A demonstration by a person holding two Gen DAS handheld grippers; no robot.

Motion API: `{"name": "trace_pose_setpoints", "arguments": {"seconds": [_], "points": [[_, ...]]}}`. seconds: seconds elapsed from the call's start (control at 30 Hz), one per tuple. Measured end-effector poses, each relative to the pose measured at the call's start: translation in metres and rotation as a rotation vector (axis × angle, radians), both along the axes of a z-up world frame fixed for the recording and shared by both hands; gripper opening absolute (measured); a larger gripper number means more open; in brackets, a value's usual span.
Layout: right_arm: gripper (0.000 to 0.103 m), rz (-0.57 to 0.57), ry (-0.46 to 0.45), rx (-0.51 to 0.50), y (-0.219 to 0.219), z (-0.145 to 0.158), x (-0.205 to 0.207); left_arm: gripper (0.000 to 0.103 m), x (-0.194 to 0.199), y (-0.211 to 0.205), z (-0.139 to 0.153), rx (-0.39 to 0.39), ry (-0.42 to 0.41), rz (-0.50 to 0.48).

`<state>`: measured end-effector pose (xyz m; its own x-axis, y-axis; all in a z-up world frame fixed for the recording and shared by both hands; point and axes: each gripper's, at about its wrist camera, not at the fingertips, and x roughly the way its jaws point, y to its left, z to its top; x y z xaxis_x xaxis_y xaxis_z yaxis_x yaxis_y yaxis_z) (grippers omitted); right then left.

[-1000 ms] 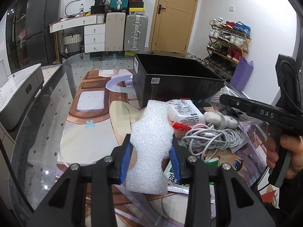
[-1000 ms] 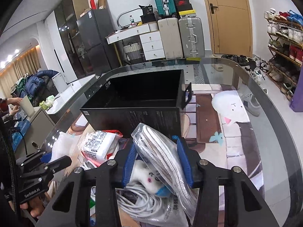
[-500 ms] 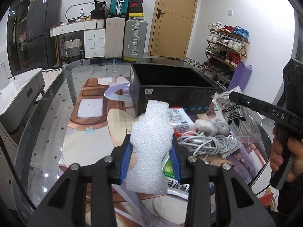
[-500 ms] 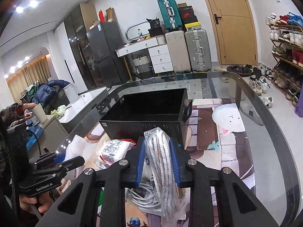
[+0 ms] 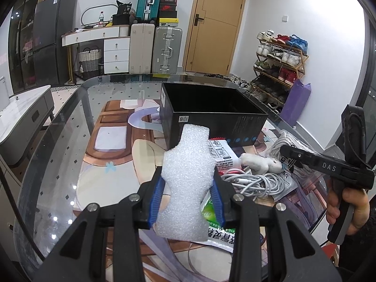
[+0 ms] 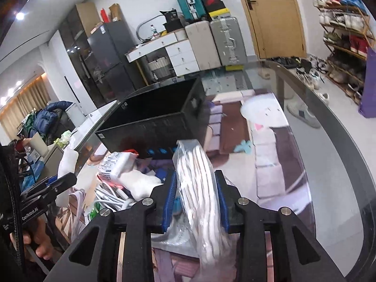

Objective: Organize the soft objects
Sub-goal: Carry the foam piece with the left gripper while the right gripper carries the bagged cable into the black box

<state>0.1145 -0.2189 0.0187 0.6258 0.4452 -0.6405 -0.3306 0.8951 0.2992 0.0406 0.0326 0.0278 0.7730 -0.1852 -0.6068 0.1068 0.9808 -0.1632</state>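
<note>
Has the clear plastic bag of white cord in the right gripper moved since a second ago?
Yes. The clear plastic bag of white cord has lifted off the pile, its top now level with the black box's front wall.

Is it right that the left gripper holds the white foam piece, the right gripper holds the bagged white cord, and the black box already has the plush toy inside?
Not quite: the plush toy lies on the table in front of the black box, as the left wrist view shows. The left gripper does hold the foam piece, the right gripper the bagged cord.

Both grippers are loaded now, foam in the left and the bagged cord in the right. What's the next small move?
Probably carry the foam piece, pinched in the left gripper, forward over the open black box just behind it; the box looks empty.
</note>
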Motion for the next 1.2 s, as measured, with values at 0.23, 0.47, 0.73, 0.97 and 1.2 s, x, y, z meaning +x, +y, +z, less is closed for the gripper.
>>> {"name": "trace_pose_setpoints", "arguments": {"seconds": [0.23, 0.47, 0.73, 0.97, 1.2], "points": [[0.032, 0.01, -0.007, -0.026, -0.002, -0.002, -0.013, 0.036, 0.001, 0.0, 0.001, -0.007, -0.003, -0.005], [0.02, 0.018, -0.065, -0.017, -0.002, 0.008, -0.017, 0.036, 0.006, -0.002, 0.008, -0.013, -0.02, -0.011], [0.019, 0.04, -0.135, 0.031, 0.006, 0.037, -0.017, 0.036, 0.015, -0.005, 0.023, -0.025, -0.055, -0.027], [0.019, 0.089, -0.192, 0.042, 0.029, 0.063, -0.006, 0.036, 0.033, -0.009, 0.039, -0.026, -0.082, -0.029], [0.019, 0.109, -0.222, 0.044, 0.048, 0.082, 0.015, 0.036, 0.055, -0.016, 0.049, -0.026, -0.098, -0.029]]}}
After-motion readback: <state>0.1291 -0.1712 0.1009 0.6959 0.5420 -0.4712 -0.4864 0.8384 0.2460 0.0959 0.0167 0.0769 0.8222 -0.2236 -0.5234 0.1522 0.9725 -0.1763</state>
